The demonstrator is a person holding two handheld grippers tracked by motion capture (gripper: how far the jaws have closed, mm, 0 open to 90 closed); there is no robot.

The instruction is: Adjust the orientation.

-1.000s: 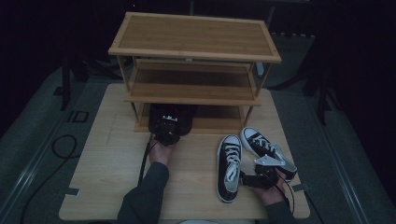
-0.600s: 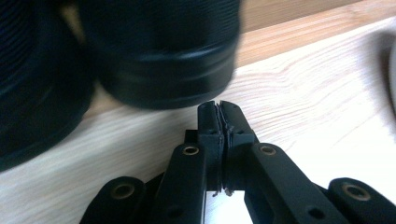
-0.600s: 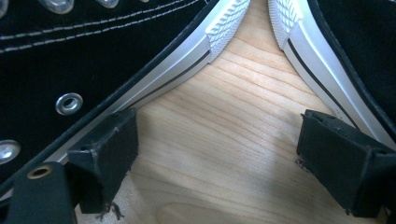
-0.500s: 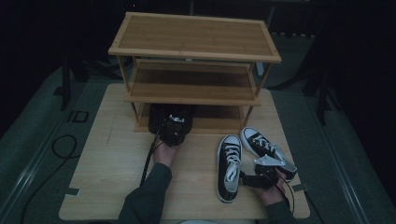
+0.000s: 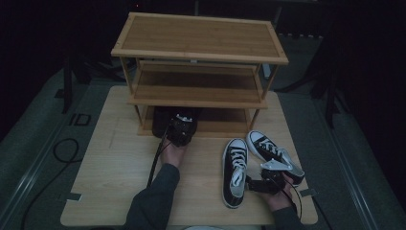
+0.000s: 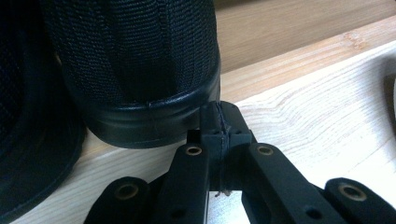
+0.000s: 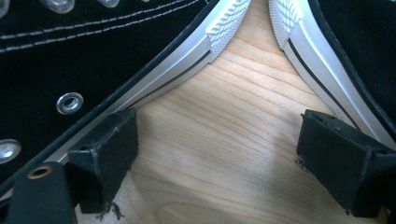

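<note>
**Black shoes down low, sneakers by the front right corner**

Under the rack's (image 5: 198, 52) bottom shelf, toward its left end, sit two dark mesh shoes (image 5: 163, 122), side by side on the table (image 5: 110, 177). Left gripper (image 5: 181, 130) is right at the near one: in the left gripper view its jaws are pinched fully together with nothing between them, the tip (image 6: 219, 123) just beside that shoe's glossy rim (image 6: 154, 126), can't tell if it's actually touching.

Over by the front right corner, two black-and-white sneakers: one (image 5: 234, 170) pointing straight at the rack, the other (image 5: 273, 151) angled off to the right. Right gripper (image 5: 253, 184) rests between their heels, jaws wide, bare wood between the pads (image 7: 109, 149). One pad sits against a sneaker's white sole.
</note>
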